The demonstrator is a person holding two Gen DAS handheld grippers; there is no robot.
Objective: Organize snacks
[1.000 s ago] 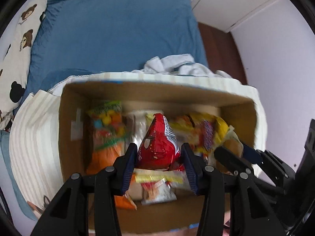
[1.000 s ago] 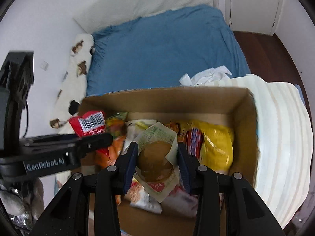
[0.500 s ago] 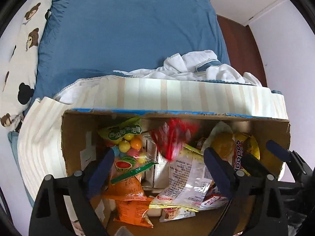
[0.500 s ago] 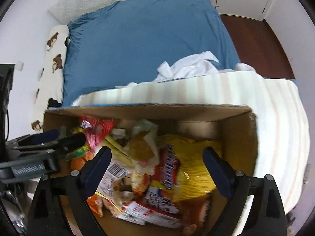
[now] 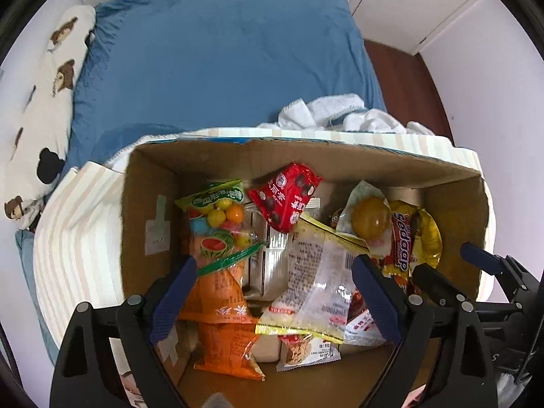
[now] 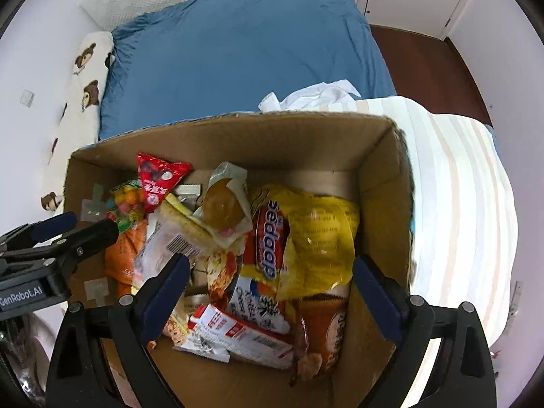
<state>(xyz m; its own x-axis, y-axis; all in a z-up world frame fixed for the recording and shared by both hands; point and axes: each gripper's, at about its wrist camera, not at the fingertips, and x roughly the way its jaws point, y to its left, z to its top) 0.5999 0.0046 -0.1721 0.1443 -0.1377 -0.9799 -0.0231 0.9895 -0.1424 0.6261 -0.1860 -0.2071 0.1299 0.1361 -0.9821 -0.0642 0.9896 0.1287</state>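
Both grippers are hanging over an open cardboard box [image 5: 149,204] that is sitting on a striped blanket [image 5: 78,238] at the foot of a blue bed [image 5: 221,57].

The left gripper [image 5: 275,295] is pointing down into the box with its jaws spread wide; they have just been opening, and nothing is being pinched between them. A clear packet with printed text [image 5: 316,272] and an orange packet [image 5: 217,292] are lying in the gap below, untouched by the pads. The red chocolate packet [image 5: 285,197] is lying loose farther in, near the back wall, tilted on top of the other snacks. Left of it, a bag of fruit-shaped gum [image 5: 217,217] is leaning against the pile.

The right gripper [image 6: 272,292] is likewise standing wide, its jaws having just been opening, with nothing held. The wrapped bun [image 6: 224,204] is resting free on the heap beyond its fingertips, beside a yellow noodle packet [image 6: 316,238]. A red and white packet [image 6: 238,333] is lying between the jaws, lower in the box.
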